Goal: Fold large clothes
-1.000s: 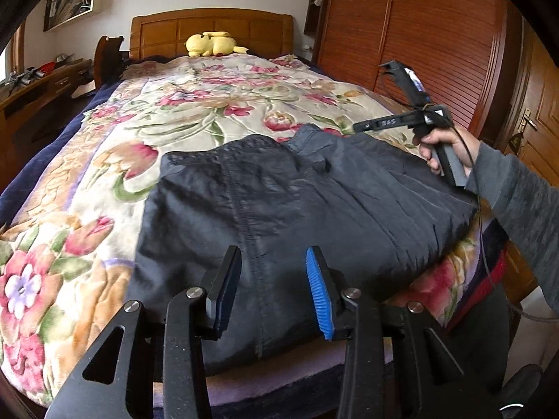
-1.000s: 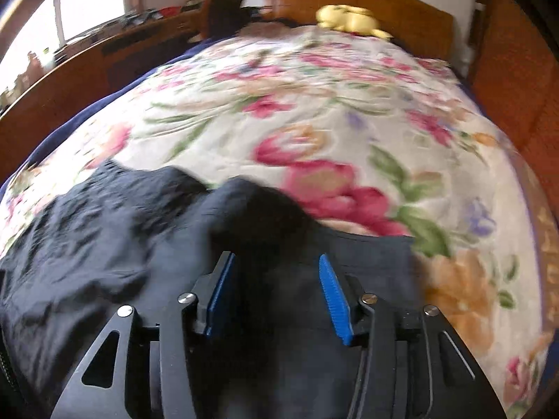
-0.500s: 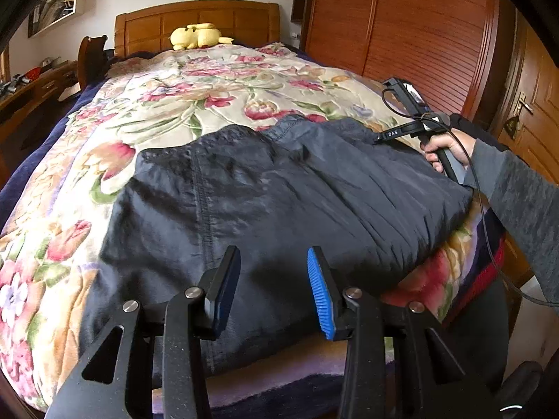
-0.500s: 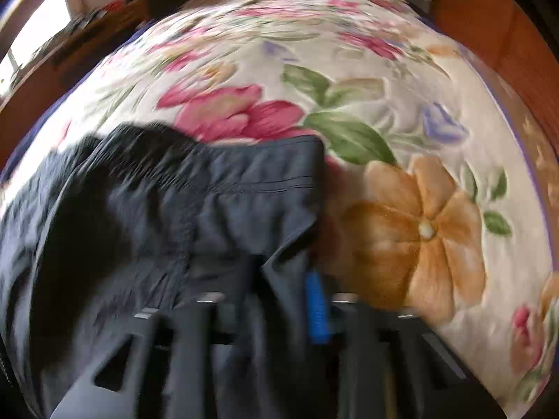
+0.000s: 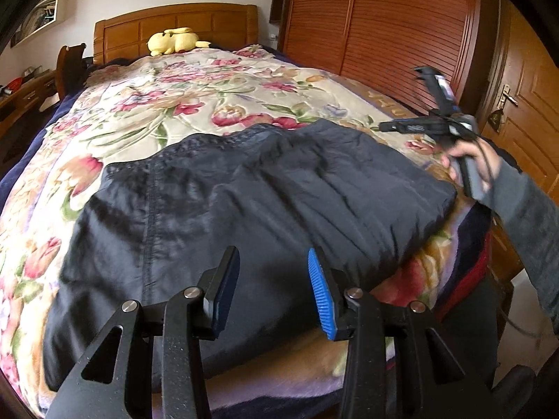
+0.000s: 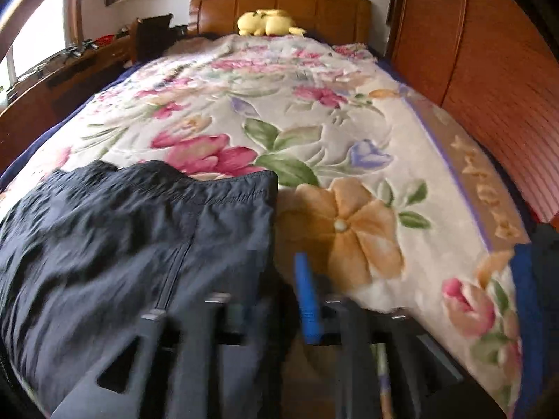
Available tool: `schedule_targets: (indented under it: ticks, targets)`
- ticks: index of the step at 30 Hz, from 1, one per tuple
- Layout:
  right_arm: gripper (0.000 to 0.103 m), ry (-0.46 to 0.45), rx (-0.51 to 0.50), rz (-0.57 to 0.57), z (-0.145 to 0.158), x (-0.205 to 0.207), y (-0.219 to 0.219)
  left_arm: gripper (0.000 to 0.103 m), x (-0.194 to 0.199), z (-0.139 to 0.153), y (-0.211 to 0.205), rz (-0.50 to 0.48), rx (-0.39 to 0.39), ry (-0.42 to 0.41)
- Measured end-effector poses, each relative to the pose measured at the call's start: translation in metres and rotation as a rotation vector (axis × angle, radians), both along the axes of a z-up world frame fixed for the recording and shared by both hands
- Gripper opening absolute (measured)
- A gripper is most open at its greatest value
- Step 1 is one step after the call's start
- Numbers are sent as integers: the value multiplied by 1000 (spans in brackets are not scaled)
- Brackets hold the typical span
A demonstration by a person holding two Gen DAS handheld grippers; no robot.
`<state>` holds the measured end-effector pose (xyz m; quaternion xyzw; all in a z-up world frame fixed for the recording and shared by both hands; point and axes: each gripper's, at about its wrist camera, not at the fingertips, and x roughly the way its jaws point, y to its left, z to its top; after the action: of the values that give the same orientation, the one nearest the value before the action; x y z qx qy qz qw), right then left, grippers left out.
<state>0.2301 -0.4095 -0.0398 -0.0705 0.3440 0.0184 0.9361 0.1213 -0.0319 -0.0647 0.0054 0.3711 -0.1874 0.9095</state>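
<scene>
A dark jacket [image 5: 244, 202] lies spread across the near end of the bed [image 5: 181, 104], filling the middle of the left wrist view. The left gripper [image 5: 273, 289] hovers over its lower edge, fingers released. The right gripper [image 6: 276, 300], blurred at bottom centre, has its fingers apart, empty, at the jacket's right edge.

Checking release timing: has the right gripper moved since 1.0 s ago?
Yes. The right gripper was over the dark garment; it has shifted right to the garment's edge, partly over the orange flower.
</scene>
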Motion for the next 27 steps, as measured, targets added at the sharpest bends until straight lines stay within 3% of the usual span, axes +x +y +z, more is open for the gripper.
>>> schedule_targets:
  ticks: [2, 3, 11, 24, 27]
  targets:
    - [78, -43, -24, 4, 4, -32, 3, 42, 2, -3, -4, -4, 4, 2]
    - [80, -50, -17, 10, 3, -43, 5, 42, 3, -5, -5, -4, 6, 5]
    - [82, -4, 52, 29, -21, -119, 10, 42, 4, -21, -8, 22, 2, 12]
    - [83, 70, 131, -27, -59, -116, 5, 42, 6, -45, -7, 40, -17, 41]
    - [86, 53, 139, -27, -63, -114, 3, 42, 5, -47, -8, 42, -18, 34]
